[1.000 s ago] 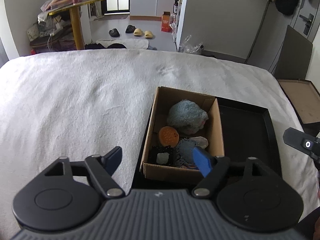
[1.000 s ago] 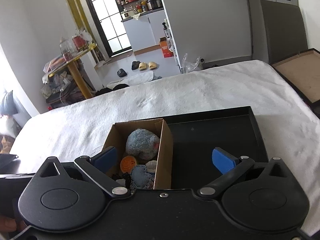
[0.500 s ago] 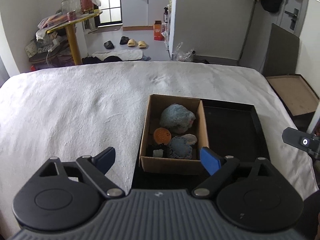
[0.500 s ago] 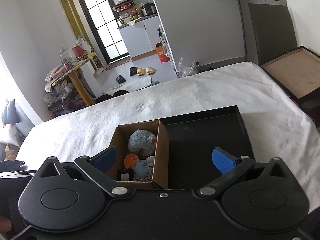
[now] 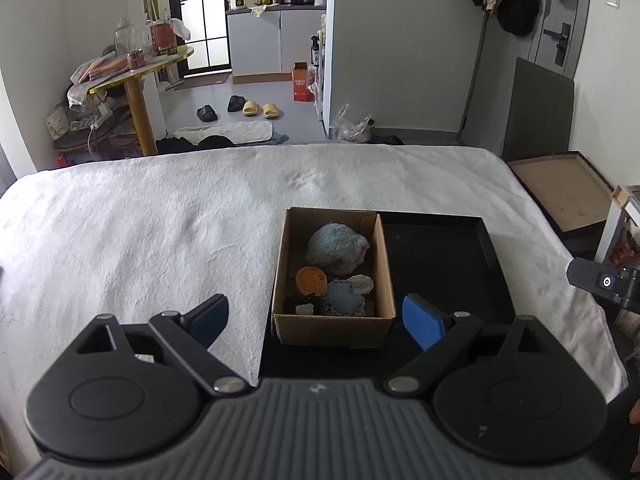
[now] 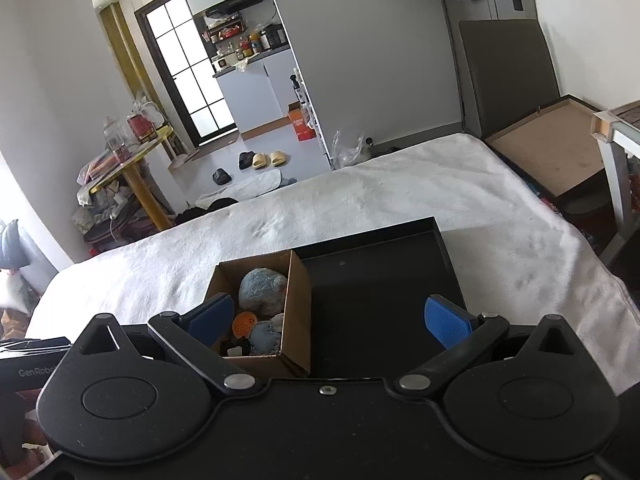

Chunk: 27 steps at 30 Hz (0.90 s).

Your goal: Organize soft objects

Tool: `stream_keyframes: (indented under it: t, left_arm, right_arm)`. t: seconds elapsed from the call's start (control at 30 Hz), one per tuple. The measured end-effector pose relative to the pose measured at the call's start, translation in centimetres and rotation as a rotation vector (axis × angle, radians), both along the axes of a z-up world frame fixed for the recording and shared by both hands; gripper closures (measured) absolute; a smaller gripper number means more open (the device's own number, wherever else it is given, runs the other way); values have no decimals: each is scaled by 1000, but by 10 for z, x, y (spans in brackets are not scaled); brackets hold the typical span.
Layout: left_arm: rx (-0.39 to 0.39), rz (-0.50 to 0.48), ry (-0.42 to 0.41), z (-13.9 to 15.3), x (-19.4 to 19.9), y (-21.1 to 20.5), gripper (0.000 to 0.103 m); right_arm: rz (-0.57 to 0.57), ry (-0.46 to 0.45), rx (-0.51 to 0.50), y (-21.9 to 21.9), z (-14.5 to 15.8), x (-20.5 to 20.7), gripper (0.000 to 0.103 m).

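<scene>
A brown cardboard box (image 5: 332,328) stands in the left end of a black tray (image 5: 440,264) on the white bed cover. Inside lie a fluffy blue-grey bundle (image 5: 336,246), an orange ball (image 5: 311,280), a blue knitted piece (image 5: 344,298), a small whitish piece (image 5: 362,283) and a dark item (image 5: 300,304). My left gripper (image 5: 316,318) hovers above and short of the box, open, holding nothing. My right gripper (image 6: 328,316) is open and empty too, above the tray (image 6: 380,288) beside the box (image 6: 298,300). The bundle (image 6: 262,288) and ball (image 6: 244,322) show there as well.
The white bed cover (image 5: 140,240) spreads wide to the left of the tray. A brown board (image 5: 560,192) lies off the bed's right edge beside a white frame (image 6: 612,152). Beyond the bed are a yellow table (image 5: 136,76) with clutter, slippers (image 5: 260,109) and a doorway.
Both grippers have pulled back and risen, so the box and tray look smaller and farther away. The left jaws have spread a little wider. The box contents have not moved.
</scene>
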<state>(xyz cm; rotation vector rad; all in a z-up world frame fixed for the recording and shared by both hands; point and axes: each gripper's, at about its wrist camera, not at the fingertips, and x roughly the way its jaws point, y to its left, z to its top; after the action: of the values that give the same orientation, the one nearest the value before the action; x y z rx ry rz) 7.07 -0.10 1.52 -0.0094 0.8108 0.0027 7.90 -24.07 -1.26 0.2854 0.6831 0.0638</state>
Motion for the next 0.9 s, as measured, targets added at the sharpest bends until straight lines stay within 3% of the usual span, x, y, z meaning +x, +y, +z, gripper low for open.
stream_keyframes:
  t: [0.9]
  left_arm:
    - [-19,-82,-63,27,-61,4,4]
  right_arm:
    - [-49,9,-79,-13,17,-59,0]
